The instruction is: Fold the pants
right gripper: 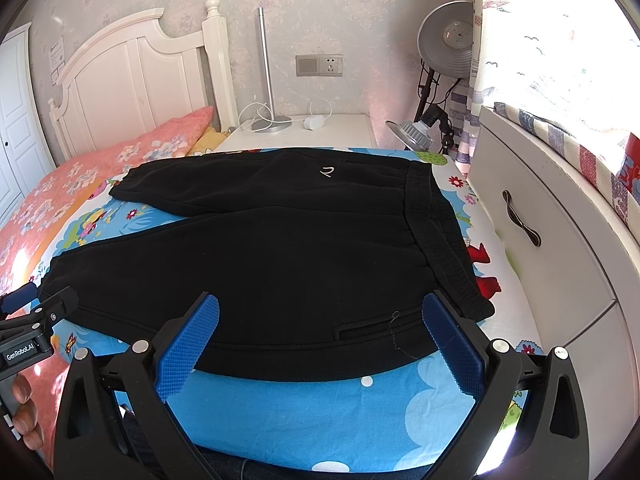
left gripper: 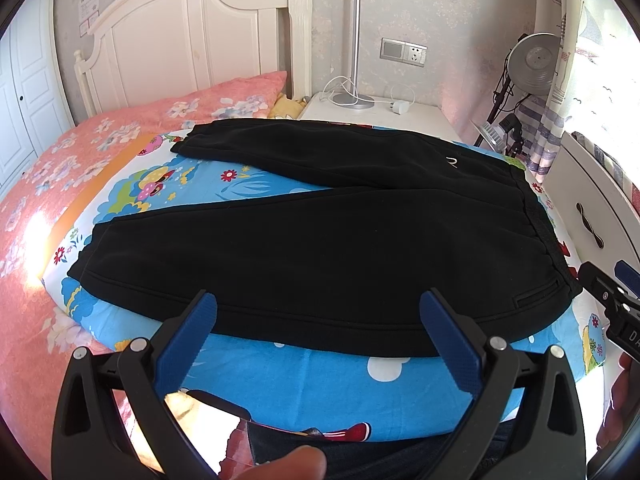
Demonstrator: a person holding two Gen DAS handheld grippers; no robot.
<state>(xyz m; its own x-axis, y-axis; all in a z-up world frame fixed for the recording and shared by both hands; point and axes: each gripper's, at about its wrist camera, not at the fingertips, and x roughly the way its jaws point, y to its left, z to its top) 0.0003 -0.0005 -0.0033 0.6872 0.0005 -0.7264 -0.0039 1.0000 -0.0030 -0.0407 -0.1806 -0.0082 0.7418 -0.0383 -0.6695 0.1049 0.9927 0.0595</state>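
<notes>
Black pants (left gripper: pixel 320 240) spread flat on the cartoon-print sheet (left gripper: pixel 320 376) of the bed.

We hold both the left tool (left gripper: pixel 318 304) and right tool (right gripper: pixel 320 306) wide open and empty, seemingly just above the pants' near edge.

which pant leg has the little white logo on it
The far leg, the one toward the headboard; its white logo sits near the waistband. The near leg is plain black.

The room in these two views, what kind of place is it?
Most likely a home bedroom. A bed with a white headboard and pink floral bedding fills the room, a nightstand stands beside it, and black pants lie flat on a cartoon sheet.
</notes>
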